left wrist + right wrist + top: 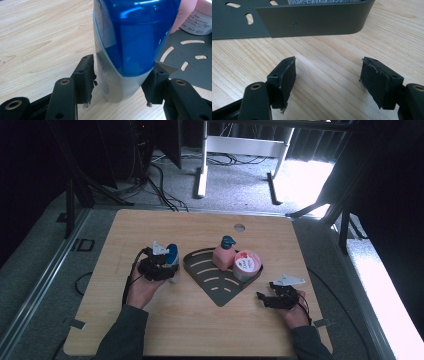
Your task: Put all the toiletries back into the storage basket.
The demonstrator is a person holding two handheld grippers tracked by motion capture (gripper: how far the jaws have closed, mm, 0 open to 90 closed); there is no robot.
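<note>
A blue and silver bottle [127,42] stands upright on the wooden table between the jaws of my left gripper [122,75]. The pads sit close at both sides of its narrow base, with a sliver of gap at the left pad [86,75], so the gripper is open. In the high view this bottle [172,253] and the left gripper [168,264] are left of a dark grey fan-shaped tray [215,287]. My right gripper [262,298] rests open at the tray's right corner, nothing between its pads [284,80], facing the tray's wall [317,20].
On the tray stand a pink bottle with a blue cap [224,254] and a round white and red tub [246,265]. A round hole [239,227] sits near the table's far edge. Cables and metal frame legs lie on the floor beyond the table.
</note>
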